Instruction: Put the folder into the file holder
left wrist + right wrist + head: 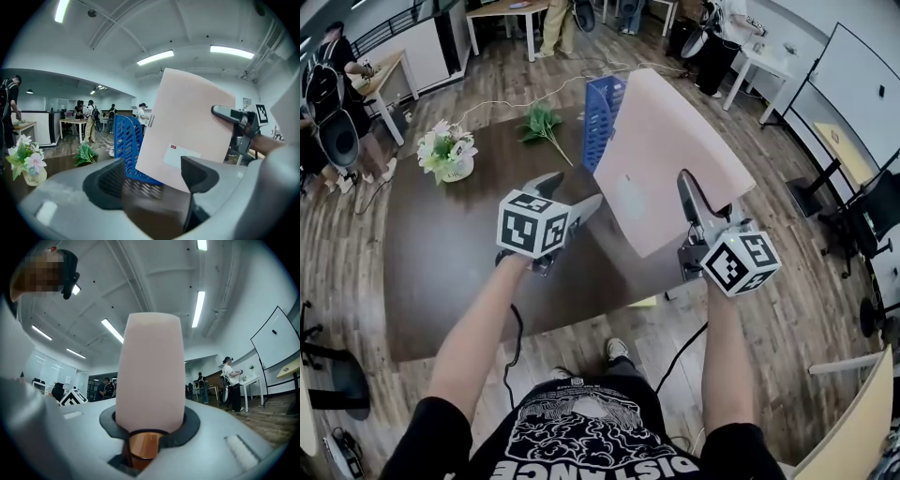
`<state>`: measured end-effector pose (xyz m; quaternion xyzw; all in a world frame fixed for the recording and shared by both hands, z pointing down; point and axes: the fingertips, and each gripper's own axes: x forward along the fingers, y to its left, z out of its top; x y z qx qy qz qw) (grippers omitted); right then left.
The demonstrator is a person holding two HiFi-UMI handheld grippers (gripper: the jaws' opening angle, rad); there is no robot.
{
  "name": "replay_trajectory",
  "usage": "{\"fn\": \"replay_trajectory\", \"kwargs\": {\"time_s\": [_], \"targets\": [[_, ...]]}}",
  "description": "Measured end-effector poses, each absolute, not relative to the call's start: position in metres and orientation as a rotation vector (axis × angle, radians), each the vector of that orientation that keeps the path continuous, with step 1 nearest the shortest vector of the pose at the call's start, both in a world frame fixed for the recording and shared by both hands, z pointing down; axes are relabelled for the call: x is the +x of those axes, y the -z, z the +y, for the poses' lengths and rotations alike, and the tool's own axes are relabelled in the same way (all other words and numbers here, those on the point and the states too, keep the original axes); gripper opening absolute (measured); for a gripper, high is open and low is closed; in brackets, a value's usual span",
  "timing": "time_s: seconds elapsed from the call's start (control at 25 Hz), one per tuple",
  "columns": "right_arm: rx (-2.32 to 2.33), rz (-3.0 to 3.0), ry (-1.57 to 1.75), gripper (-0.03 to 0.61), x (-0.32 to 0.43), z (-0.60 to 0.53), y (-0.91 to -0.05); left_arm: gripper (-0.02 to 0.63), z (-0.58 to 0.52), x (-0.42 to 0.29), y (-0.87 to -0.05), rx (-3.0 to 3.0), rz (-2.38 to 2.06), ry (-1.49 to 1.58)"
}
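Head view: right gripper (pixel 687 187) clamped on the near edge of the pink folder (pixel 670 141). The folder is held tilted in the air over the dark table (pixel 441 253), just beside the upright blue file holder (pixel 602 117), not in it. Left gripper (pixel 574 194) jaws apart, nothing between. White pot (pixel 457 170) holds flowers.

- Black T-shirt (pixel 581 441), short sleeves (pixel 427 431), white print.
- Left gripper (pixel 574 192), right gripper (pixel 686 183): grey bodies, dark pads (pixel 105 183).
- White cubes (pixel 532 225) with black square markers.
- Black cables (pixel 512 342) trailing from each.
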<state>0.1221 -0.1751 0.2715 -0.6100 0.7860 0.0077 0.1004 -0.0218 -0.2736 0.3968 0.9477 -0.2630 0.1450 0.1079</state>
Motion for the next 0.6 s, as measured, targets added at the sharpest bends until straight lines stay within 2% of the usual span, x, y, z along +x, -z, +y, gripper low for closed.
{"fn": "replay_trajectory", "kwargs": {"time_s": [0.6], "targets": [[-1.813,2.139,-0.186,0.106,0.181,-0.151,-0.206,0.385,-0.268,0.038,-0.386,2.815,-0.700,-0.404]]}}
